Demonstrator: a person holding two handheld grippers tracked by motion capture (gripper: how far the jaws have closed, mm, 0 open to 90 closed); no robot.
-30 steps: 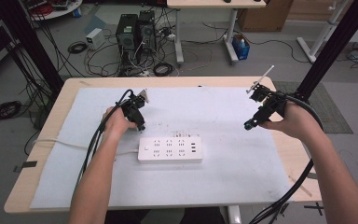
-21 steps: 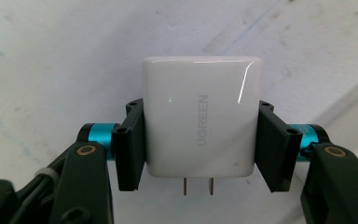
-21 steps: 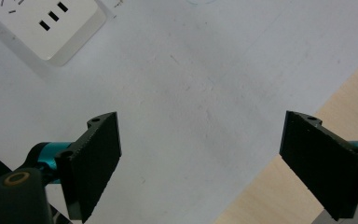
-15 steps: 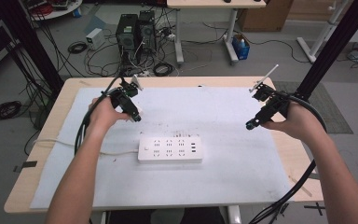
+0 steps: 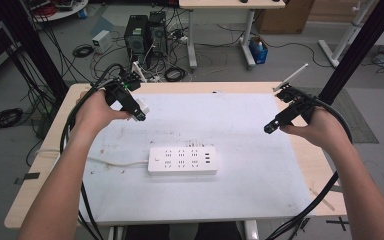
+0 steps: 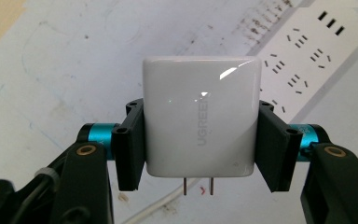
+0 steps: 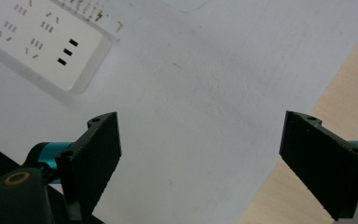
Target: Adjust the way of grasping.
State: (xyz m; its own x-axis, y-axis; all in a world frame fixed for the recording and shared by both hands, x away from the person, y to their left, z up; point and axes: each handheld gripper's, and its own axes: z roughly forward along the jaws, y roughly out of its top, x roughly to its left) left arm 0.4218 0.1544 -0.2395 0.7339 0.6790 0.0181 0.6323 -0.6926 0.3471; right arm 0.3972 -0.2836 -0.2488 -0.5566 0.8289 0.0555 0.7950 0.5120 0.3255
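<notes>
Here, the left claw [image 6: 200, 140] is clamping a white charger [image 6: 200, 116] between its two black jaws, one jaw pressing on each flat side, with the two metal prongs [image 6: 198, 186] pointing back toward the camera riding on that claw. In the high view the left claw [image 5: 139, 114] is holding the charger [image 5: 141, 106] above the far left part of the worktop [image 5: 290, 200], well apart from the white power strip [image 5: 182, 160], which is lying flat near the middle of the white mat [image 5: 240, 130]. The right claw [image 7: 200, 158] is standing wide open and gripping nothing; it is hovering over the right edge of the mat, and in the high view the right claw [image 5: 270, 128] is sitting well to the right of the strip.

The step in hand appears to be carrying the charger to the strip for plugging in. To do it well, the person is likely needing to turn the left wrist so that the prongs are facing down at the strip's sockets [image 6: 303, 60], then line both prongs up with one pair of slots before pressing. A square, level descent is mattering most, since a tilted charger may catch on the socket face. The strip is lying loose, so the idle right claw could be steadying its end [image 7: 81, 70] while the left is pushing straight down. The grip looks centred, which should be limiting any twisting of the charger under load.
</notes>
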